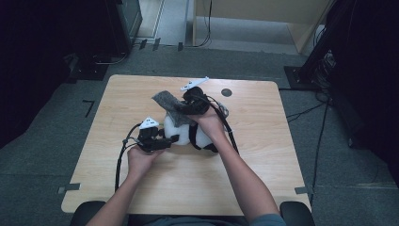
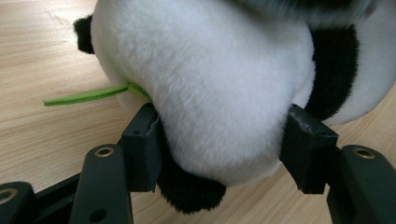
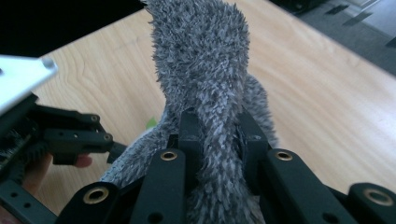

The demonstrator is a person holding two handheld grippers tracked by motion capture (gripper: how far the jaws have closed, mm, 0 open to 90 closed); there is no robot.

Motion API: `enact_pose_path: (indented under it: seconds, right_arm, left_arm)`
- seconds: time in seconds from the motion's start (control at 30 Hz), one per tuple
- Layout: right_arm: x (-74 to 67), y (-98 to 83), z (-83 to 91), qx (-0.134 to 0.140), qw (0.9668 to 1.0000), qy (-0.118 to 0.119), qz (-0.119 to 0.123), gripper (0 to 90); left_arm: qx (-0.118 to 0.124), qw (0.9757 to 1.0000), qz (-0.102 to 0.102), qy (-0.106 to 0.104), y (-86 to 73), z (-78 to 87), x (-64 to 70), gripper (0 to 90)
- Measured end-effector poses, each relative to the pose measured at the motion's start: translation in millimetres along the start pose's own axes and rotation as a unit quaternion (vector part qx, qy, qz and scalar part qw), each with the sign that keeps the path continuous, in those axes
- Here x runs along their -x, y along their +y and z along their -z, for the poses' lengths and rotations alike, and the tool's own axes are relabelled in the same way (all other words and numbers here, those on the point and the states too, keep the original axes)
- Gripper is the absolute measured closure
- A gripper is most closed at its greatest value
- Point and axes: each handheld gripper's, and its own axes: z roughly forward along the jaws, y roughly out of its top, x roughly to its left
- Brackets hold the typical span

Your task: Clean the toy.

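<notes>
Two hand-held grippers over the wooden surface [image 1: 117, 179] in the high view: left hand-held gripper [image 1: 175, 138] at the panda plush toy [image 1: 197, 136], right hand-held gripper [image 1: 181, 109] above it with a grey fuzzy cloth [image 1: 170, 104].

Left gripper view: jaws clamped on the white body of the panda plush toy [image 2: 210, 79], lying on the surface; green strip [image 2: 88, 95] beside.

Right gripper view: jaws pressed together on the grey fuzzy cloth [image 3: 205, 65], lifted above the surface.
</notes>
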Motion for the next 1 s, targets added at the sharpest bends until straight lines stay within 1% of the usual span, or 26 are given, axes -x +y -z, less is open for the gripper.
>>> enact_pose_path:
  seconds: [0.07,0.13,0.2,0.4,0.43,0.5,0.63,0.73,1.0]
  right_arm:
    - [0.7,-4.1,-4.0,-0.006,1.0000,0.001,0.000,76.5]
    - [1.8,-7.6,-4.1,-0.003,1.0000,-0.003,0.004,76.3]
    - [4.5,-9.6,-2.3,-0.002,1.0000,-0.001,0.003,76.2]
    - [10.6,-15.0,6.9,-0.007,0.9999,-0.009,0.003,75.8]
    - [12.4,-17.1,10.0,-0.009,0.9999,-0.012,0.000,75.7]
    - [17.4,-20.9,14.7,-0.009,0.9998,-0.018,0.001,75.7]
    - [26.1,-28.2,26.8,-0.008,0.9996,-0.022,-0.013,75.6]
    - [30.1,-32.7,36.9,-0.009,0.9994,-0.028,-0.017,75.6]
    - [42.0,-49.0,67.9,0.005,0.9988,-0.043,-0.026,75.5]
  left_arm:
    - [-0.001,1.0000,0.000,0.000,-0.1,0.0,-0.3,38.0]
    - [0.000,1.0000,0.000,-0.001,-0.1,-0.1,-0.3,37.9]
    - [0.000,1.0000,0.000,0.000,-0.1,-0.1,-0.1,37.9]
    - [0.001,1.0000,0.000,-0.001,-0.5,-0.3,-0.6,38.2]
    - [0.001,1.0000,0.000,-0.001,-0.6,-0.4,-0.6,38.2]
    - [0.001,1.0000,0.000,-0.001,-0.6,-0.4,-0.6,38.2]
    - [0.000,1.0000,0.000,-0.001,-0.7,-0.4,-1.1,38.3]
    - [-0.002,1.0000,0.001,-0.003,-0.9,-0.4,-1.6,38.3]
    - [-0.003,1.0000,0.002,-0.004,-1.1,-0.4,-1.8,38.4]
